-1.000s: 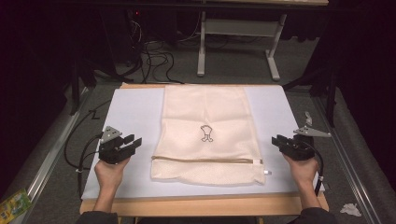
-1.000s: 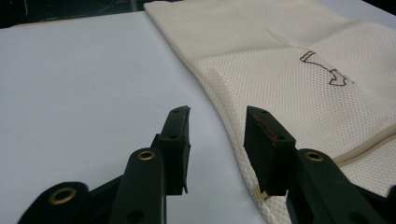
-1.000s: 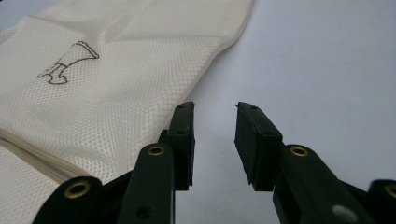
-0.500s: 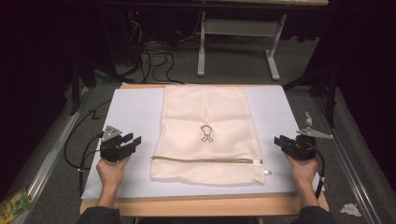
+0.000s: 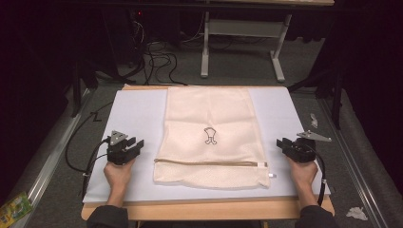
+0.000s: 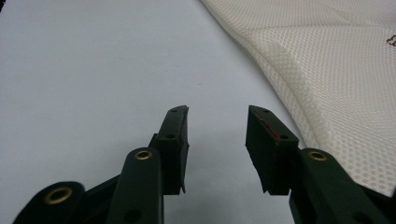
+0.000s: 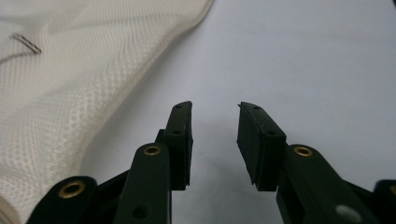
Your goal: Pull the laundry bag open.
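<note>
A cream mesh laundry bag [image 5: 209,133] lies flat in the middle of the pale mat [image 5: 133,114], with a zipper [image 5: 209,164] running across near its front edge and a small printed mark [image 5: 209,135] at its centre. My left gripper [image 5: 134,145] rests on the mat to the bag's left, open and holding nothing. In the left gripper view the gripper [image 6: 216,117] faces bare mat, and the mesh bag [image 6: 336,79] lies to its right. My right gripper [image 5: 282,144] sits open just right of the bag. In the right gripper view the gripper [image 7: 214,112] faces bare mat, and the bag [image 7: 70,88] lies at left.
The mat covers a wooden table [image 5: 209,210] whose front edge shows below it. Cables [image 5: 81,156] trail off the left side. Behind the table stand a desk frame [image 5: 242,47] and floor cables [image 5: 157,52]. Scraps lie on the floor at the right [image 5: 356,213].
Both hands have shifted only slightly; the grippers stay open beside the bag, which has not moved.
</note>
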A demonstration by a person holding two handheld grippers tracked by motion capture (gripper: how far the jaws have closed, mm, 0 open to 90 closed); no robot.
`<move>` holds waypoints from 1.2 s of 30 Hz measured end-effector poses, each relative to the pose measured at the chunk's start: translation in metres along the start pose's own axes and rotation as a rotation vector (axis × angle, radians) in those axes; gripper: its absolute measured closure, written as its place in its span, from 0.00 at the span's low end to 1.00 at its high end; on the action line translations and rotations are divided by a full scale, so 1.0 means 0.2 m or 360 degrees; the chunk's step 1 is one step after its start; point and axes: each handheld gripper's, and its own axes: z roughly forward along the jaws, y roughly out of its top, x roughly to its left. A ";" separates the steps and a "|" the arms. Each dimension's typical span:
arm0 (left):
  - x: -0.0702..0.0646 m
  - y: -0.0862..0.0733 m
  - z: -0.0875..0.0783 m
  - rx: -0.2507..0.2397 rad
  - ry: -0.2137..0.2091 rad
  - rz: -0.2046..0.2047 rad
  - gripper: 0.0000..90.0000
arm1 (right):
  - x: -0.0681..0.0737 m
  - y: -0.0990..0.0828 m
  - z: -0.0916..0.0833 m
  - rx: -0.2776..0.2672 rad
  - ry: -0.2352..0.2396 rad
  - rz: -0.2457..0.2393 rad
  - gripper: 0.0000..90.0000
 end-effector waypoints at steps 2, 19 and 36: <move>0.00 -0.01 0.03 0.0017 0.0007 0.0015 0.66 | 0.01 0.00 0.03 0.0021 -0.0029 -0.0035 0.74; 0.00 -0.02 0.06 0.0016 0.0073 0.0010 0.63 | 0.01 -0.01 0.05 -0.0021 -0.0080 -0.0016 0.65; 0.00 -0.02 0.07 0.0049 0.0047 0.0020 0.59 | 0.01 -0.01 0.06 -0.0014 -0.0123 -0.0015 0.58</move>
